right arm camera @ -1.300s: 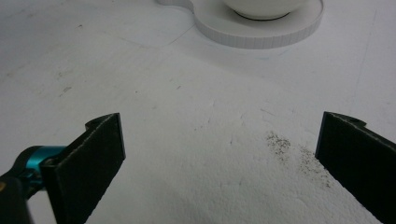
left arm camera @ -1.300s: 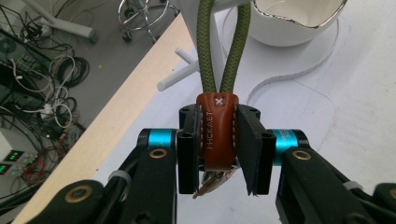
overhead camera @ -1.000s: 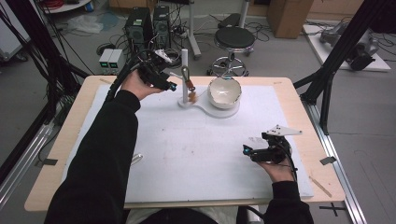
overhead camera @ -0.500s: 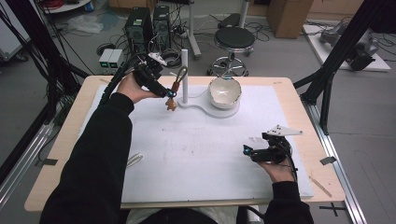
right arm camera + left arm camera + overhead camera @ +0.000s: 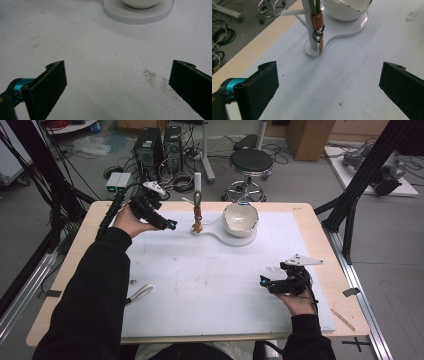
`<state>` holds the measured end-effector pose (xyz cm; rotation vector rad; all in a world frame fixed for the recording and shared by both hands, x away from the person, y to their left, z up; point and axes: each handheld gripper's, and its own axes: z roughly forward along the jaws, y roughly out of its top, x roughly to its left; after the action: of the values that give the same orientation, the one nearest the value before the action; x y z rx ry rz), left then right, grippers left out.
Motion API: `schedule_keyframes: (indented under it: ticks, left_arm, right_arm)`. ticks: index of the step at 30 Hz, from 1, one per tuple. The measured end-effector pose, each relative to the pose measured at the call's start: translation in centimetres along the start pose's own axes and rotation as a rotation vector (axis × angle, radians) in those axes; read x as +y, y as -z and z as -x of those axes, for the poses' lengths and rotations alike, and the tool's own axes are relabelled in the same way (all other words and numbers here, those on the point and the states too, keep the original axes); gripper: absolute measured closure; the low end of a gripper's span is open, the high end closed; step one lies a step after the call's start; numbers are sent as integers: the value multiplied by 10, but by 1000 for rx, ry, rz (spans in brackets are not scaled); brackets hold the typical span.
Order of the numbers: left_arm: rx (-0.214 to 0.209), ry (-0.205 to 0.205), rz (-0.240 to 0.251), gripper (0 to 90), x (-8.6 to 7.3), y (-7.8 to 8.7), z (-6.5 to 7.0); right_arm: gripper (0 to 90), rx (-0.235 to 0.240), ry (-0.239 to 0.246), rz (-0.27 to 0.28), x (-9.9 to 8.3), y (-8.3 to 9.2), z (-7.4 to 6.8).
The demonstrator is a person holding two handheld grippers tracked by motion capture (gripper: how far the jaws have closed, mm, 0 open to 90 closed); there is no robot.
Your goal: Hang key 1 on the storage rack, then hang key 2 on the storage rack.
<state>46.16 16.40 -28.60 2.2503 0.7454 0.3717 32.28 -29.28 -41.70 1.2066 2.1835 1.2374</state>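
Beside left tool (image 5: pixel 172 225), jaws just spread, empty: keyring (image 5: pixel 318 27) hangs on stand peg; light, dangly; pinch strap.

Materials around the hanging keyring

Glossy white bowl (image 5: pixel 347 10) on a smooth plastic stand (image 5: pixel 342 35); metal ring, brown leather-like tag (image 5: pixel 317 21); matt foam-like mat (image 5: pixel 210 285); pale wood table (image 5: pixel 75 270) at 9 o'clock.

No legible txt or labels anywhere.
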Motion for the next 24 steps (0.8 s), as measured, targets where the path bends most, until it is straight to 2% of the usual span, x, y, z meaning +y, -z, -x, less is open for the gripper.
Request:
schedule_keyframes:
  ticks: [6, 13, 24]
  left_arm:
    - [-8, 34, 40, 29, -22, 10, -1]
    - [-2, 65, 59, 29, -45, 21, -3]
    - [11, 61, 51, 29, -61, 30, 6]
  right_arm:
    - [6, 1, -4, -2, 0, 0, -1]
    - [6, -1, -4, -5, 0, 0, -1]
    - [6, -2, -4, -4, 0, 0, -1]
